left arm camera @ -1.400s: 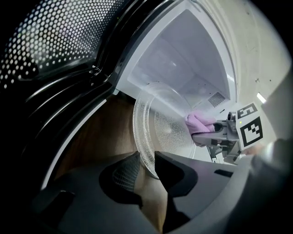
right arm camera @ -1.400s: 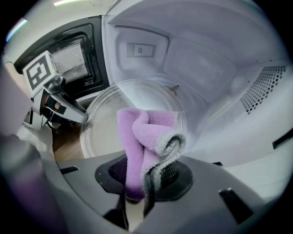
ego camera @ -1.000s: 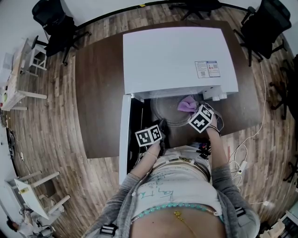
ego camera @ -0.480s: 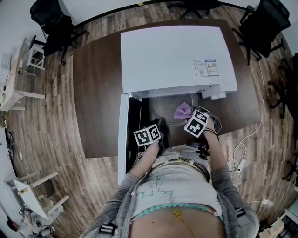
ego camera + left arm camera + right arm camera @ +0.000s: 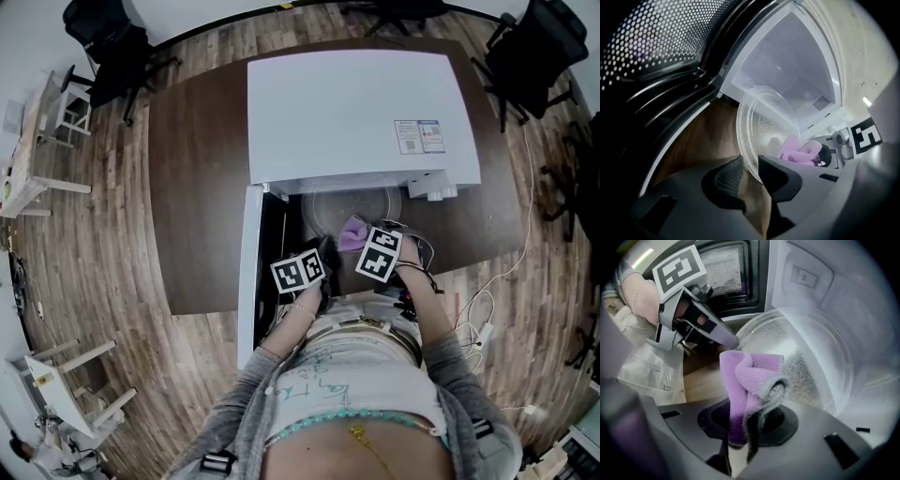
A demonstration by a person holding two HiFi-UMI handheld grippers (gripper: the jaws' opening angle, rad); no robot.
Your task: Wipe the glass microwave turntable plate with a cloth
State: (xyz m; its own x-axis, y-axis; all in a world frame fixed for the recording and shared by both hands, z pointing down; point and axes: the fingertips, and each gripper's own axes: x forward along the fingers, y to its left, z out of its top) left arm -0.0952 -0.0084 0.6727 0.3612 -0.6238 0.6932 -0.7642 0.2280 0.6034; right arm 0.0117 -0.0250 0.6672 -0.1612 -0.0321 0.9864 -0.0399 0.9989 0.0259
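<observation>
1. The glass plate (image 5: 806, 348) lies in the open mouth of the microwave (image 5: 361, 112), at the middle of the head view, with its near edge at the cavity's front edge. It is round, so it has no long axis to line up with; what matters is which face and which rim are within reach.

2. The relation the wipe turns on: in the right gripper view the plate's disc spreads to the upper right of the cloth (image 5: 750, 380), and the folded purple bunch sticks out past the jaws toward the glass. From the head view the cloth sits over the plate's near edge. Whether it already touches the glass I cannot tell.

3. The right gripper (image 5: 745, 427) has its jaws pinched on the cloth's lower end — it is the hand nearer the plate's open face.

4. The left gripper (image 5: 749, 171) has the plate's rim between its jaws at the lower middle of its view, the pads closed against the thin glass edge — a steadying hold, by my reading. In the right gripper view it comes in from the upper left and meets the rim just left of the cloth.

5. The microwave's door (image 5: 651, 33) stands open at the upper left of the left gripper view, clear of both hands.

6. Count: one glass plate, one cloth, two grippers, one microwave with one open door.
</observation>
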